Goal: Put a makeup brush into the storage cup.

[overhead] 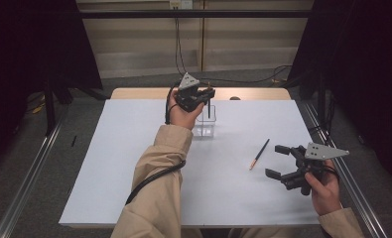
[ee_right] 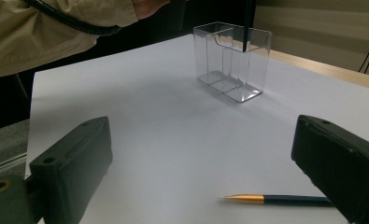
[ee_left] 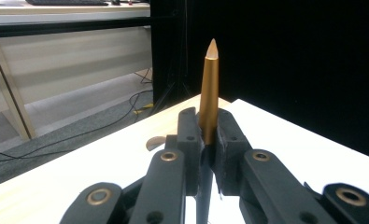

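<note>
White table top, dark curtains both sides, cables on floor behind. Left tongs upper centre of the high view, clamped tight on a pen; gold tip sticks up past the jaws in the left gripper view, dark barrel hangs down into the clear holder just below. Second pen lies flat right of centre, gold tip toward lower left, just beside the right tongs, not touching. Right tongs spread wide, nothing between them.

Handling guess: pens are light, stiff, smooth, likely to roll or swivel in the pads. Best grab mid-barrel, across the length. Holder looks thin, light plastic with a divider inside, easy to tip if the pen knocks a wall.

Room: holder sits near the far table edge, well apart from the loose pen. Plenty of bare table left and front; right tongs are close to the right edge.
</note>
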`<state>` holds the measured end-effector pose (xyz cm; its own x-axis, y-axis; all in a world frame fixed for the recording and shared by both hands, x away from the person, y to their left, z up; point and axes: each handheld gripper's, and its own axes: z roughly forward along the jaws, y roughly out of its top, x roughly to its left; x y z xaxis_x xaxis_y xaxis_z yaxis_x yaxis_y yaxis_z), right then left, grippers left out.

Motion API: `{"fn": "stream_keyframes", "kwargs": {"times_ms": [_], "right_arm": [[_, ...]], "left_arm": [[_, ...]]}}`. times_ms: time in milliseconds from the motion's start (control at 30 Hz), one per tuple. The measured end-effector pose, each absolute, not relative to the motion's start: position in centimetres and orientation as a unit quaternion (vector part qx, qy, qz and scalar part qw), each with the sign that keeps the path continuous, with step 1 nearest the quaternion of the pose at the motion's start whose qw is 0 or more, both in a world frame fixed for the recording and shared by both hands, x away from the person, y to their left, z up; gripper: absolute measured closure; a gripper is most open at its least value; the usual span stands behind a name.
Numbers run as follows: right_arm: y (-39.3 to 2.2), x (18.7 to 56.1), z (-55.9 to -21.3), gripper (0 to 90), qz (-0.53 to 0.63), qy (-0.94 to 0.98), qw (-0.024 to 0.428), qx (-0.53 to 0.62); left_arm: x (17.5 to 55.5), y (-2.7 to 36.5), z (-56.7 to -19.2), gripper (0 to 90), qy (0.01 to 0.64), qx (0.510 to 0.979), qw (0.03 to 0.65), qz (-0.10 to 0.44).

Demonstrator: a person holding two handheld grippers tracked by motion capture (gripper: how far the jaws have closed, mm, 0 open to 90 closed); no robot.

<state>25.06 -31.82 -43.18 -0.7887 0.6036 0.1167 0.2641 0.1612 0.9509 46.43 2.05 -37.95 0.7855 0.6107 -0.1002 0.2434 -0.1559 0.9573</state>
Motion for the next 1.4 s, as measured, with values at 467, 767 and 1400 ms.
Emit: {"fn": "stream_keyframes", "kwargs": {"times_ms": [467, 767, 1400], "right_arm": [[-31.9, 25.1, -43.2, 4.6, 0.579, 0.747, 0.146, 0.290], [-31.9, 25.0, -43.2, 4.6, 0.580, 0.747, 0.146, 0.291], [-31.8, 25.0, -43.2, 4.6, 0.577, 0.750, 0.146, 0.289]], "left_arm": [[46.3, 2.1, -38.8, 82.6, 0.288, 0.747, 0.578, 0.159], [46.3, 2.0, -39.1, 82.6, 0.290, 0.748, 0.576, 0.158], [46.0, 2.2, -40.2, 81.6, 0.292, 0.754, 0.568, 0.153]]}}
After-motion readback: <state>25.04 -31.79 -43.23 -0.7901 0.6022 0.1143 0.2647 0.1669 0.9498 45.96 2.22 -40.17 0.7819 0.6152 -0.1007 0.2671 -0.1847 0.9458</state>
